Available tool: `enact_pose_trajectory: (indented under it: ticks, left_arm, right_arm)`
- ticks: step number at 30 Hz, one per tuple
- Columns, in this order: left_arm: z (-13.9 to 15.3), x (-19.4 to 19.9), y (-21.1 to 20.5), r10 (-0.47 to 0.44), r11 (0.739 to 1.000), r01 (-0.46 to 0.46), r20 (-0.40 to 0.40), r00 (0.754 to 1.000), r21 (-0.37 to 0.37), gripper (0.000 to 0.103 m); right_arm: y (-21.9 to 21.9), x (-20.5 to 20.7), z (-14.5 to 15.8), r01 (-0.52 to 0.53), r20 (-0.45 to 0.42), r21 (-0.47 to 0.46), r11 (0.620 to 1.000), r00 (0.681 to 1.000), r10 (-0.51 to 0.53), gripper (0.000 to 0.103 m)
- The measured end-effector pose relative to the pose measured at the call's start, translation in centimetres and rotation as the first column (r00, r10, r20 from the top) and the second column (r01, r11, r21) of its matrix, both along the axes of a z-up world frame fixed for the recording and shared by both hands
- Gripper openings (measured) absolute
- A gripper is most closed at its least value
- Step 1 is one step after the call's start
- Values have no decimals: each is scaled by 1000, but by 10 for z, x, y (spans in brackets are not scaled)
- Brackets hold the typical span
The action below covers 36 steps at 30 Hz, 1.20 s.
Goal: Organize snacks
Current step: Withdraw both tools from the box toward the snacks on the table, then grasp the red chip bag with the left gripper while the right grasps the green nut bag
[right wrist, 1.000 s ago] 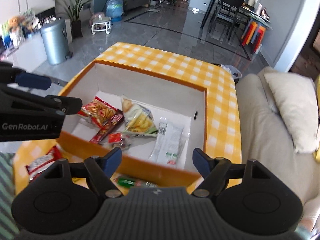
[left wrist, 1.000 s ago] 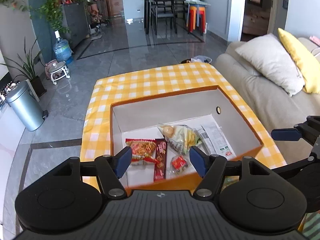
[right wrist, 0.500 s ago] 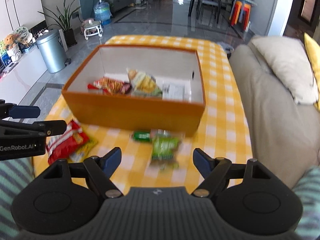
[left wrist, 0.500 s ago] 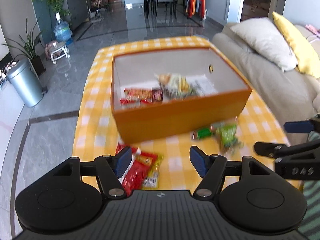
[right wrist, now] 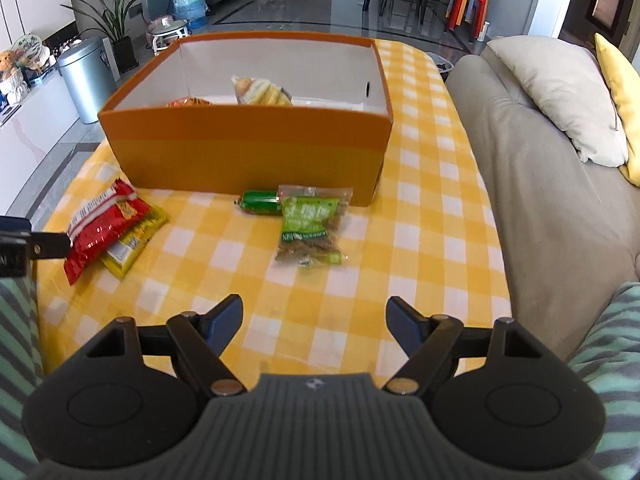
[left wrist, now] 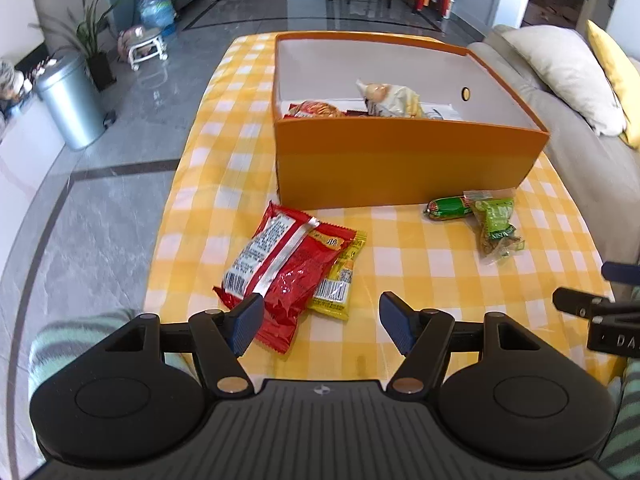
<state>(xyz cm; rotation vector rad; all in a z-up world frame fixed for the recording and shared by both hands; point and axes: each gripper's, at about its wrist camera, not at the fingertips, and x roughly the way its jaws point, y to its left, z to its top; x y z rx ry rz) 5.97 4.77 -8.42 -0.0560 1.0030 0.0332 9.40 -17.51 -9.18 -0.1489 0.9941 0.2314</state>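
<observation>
Left tongs (left wrist: 321,322) and right tongs (right wrist: 315,325) both angled downward, jaws apart, empty.

Glossy grey tiled floor (left wrist: 100,208) ahead-left; round silver metal bin (left wrist: 70,106) there; beige fabric sofa (right wrist: 532,184) right; bright daylight.

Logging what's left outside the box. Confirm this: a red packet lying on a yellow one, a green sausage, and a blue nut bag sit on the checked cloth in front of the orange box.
Wrong on one point: the nut bag is green, not blue, as the right wrist view shows. The red packet lying on the yellow one, the green sausage, the checked cloth and the orange box stand as stated.
</observation>
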Motion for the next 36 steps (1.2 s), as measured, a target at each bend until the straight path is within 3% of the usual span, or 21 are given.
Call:
enact_pose_trajectory:
  ticks: [8,16,22,26,31,36]
  left_arm:
    - [-7,12,7,-5,1000,5,-20,1000,-24,79]
    - [-28,48,23,-57,998,58,-131,990,4,85]
    - [-53,63,31,-49,996,62,-185,981,68,86]
    - [-60,66,32,-92,994,101,-181,979,36,88]
    - [-66,70,24,-119,986,136,-160,980,100,91]
    - [-69,74,26,-115,988,129,-147,982,87,92]
  right_arm:
    - [5,3,-12,-39,12,34,999,999,38,76]
    - [11,14,-24,-54,30,39,998,998,53,76]
    - [17,23,-34,-66,62,37,997,996,64,76]
    - [23,31,-42,-92,106,26,995,990,89,76]
    - [23,50,-55,-56,108,46,997,993,51,76]
    - [21,64,-68,-21,106,54,998,994,16,75]
